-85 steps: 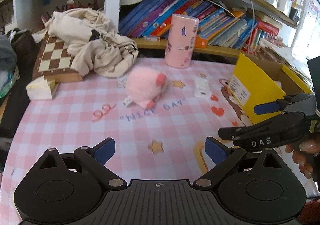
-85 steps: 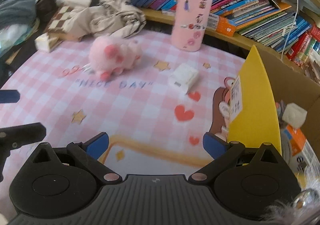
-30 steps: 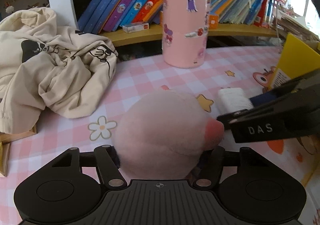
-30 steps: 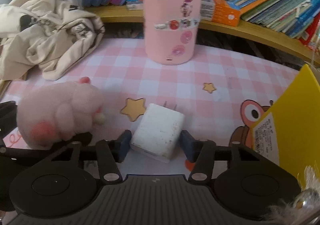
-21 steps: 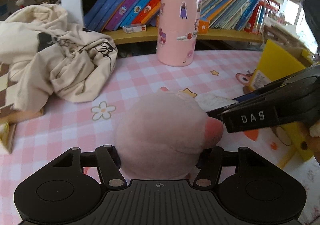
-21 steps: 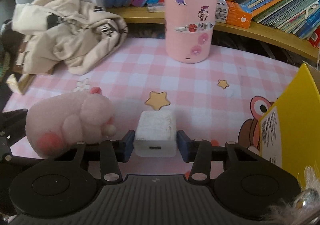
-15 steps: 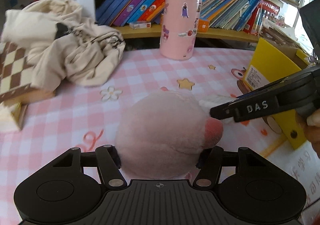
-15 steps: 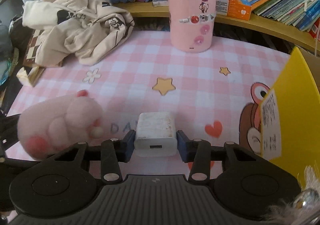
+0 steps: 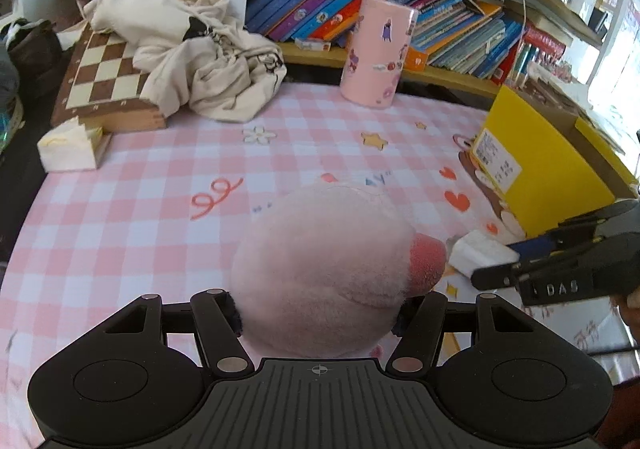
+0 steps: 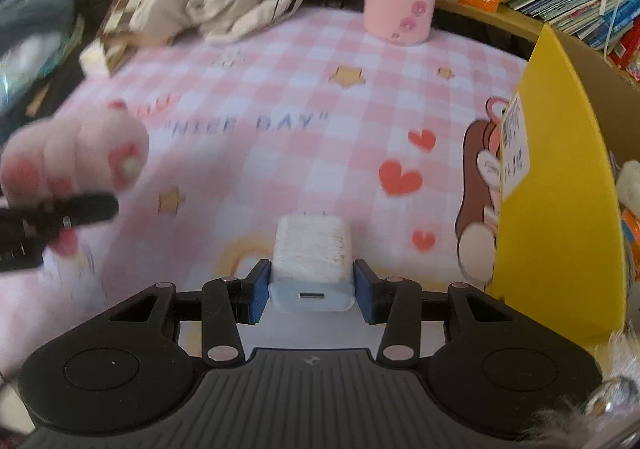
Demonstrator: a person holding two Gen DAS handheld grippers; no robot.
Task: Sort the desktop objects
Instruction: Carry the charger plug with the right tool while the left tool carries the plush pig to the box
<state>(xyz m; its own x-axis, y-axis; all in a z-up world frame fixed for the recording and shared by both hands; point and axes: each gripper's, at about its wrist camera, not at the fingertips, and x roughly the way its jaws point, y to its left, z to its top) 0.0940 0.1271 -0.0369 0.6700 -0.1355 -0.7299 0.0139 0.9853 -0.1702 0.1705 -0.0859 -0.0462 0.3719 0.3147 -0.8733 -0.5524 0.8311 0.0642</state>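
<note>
Pink checked desk (image 9: pixel 120 217), left gripper (image 9: pixel 320 309) clamping plush (image 9: pixel 320 269) hiding its pads, right gripper (image 10: pixel 311 285) pinching charger (image 10: pixel 311 249)

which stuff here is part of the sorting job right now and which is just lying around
In the job:
- pink plush toy, gripped by the left gripper
- white charger, gripped by the right gripper
- yellow box

Lying about:
- pink sticker can
- cream hoodie
- chessboard
- shelf books

Pink checked desk mat (image 9: pixel 120 233) below crowded wooden bookshelves (image 9: pixel 440 73), daylight from the right.
</note>
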